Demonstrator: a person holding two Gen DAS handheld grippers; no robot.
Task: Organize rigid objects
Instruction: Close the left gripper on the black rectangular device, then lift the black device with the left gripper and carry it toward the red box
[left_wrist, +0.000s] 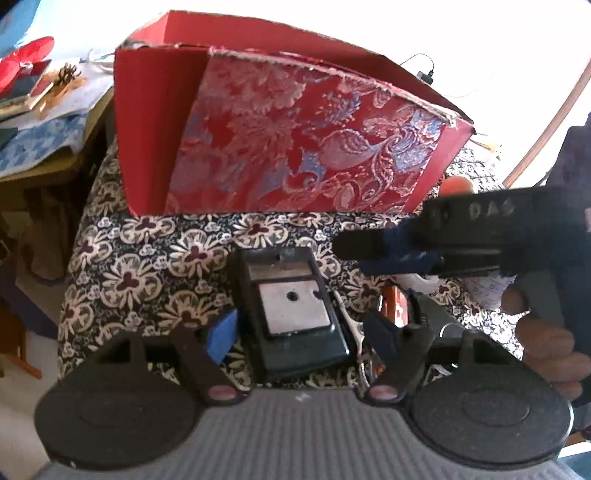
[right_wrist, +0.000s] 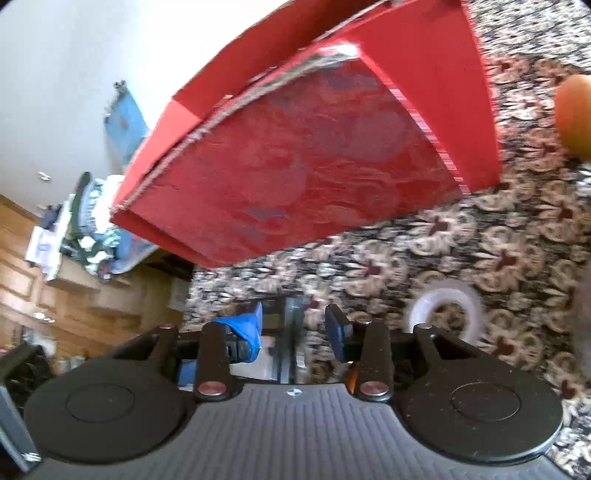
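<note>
Open-jawed, the left gripper (left_wrist: 299, 332) straddles a black rectangular metal-faced device (left_wrist: 291, 310) before the red brocade cardboard box (left_wrist: 295, 136). Close squarely on its long sides. Right gripper (right_wrist: 293, 326) hovers open, holding nothing.

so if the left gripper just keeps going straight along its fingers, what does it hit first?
Most likely the dark rectangular device lying flat on the floral cloth, right between the open left gripper fingers. Beyond it stands the red box. Depth is hard to judge, so the gripper may pass above the device.

Floral cloth (left_wrist: 147, 258) w/ red box (left_wrist: 280, 140), black device (left_wrist: 291, 310), tape roll (right_wrist: 443, 314), orange ball (right_wrist: 574, 118)
</note>
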